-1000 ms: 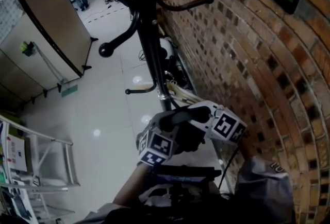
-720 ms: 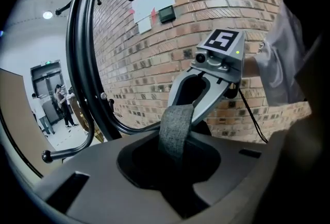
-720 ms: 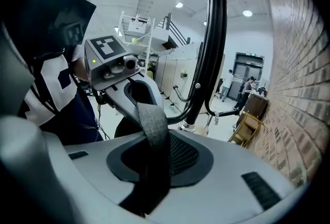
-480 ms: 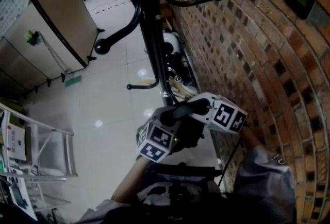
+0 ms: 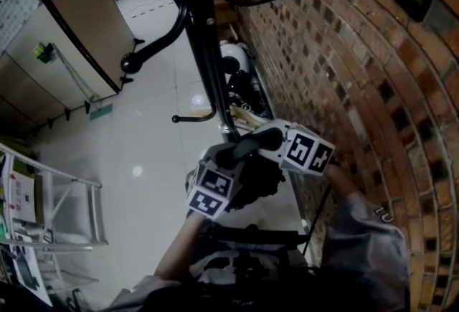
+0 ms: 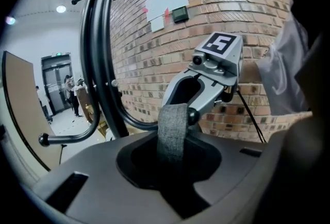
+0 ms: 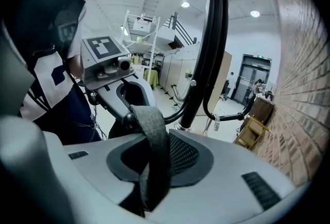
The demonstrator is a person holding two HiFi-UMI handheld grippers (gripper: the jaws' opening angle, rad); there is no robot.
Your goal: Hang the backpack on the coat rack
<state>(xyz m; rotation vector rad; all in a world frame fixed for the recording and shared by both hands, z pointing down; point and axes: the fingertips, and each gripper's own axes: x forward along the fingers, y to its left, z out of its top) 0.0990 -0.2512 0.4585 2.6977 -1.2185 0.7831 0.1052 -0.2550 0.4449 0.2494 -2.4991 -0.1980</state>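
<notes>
Just below the middle of the head view, the left gripper (image 5: 224,163) and the right gripper (image 5: 267,140) meet nose to nose. Both sets of fingers are pressed together on the same grey carry strap (image 6: 172,130) of the backpack. In the left gripper view the strap rises from that gripper's closed fingers to the other gripper's tips. The right gripper view shows the same from the opposite side. Holding one short loop at two points looks meant to keep it taut and open, so it can be dropped over a hook rather than fumbled on.

The grippers sit just beside the black pole of the coat rack (image 5: 204,52), which runs from the top centre down to mid-frame. They are low on the pole. The nearest ball-tipped hook (image 5: 154,52) curves out at upper left, well above them, so the lift is probably yet to come. The brick wall (image 5: 344,88) crowds the right side, which may be why the approach comes from the open floor (image 5: 143,138) side.

The body of the backpack is hard to make out. A dark mass under the grippers at lower centre is likely it, but it merges with the person's dark clothing. The rack's top is cut off by the upper edge, and its base is hidden behind the grippers. How far the strap reaches in between either pair of fingers cannot be seen.
</notes>
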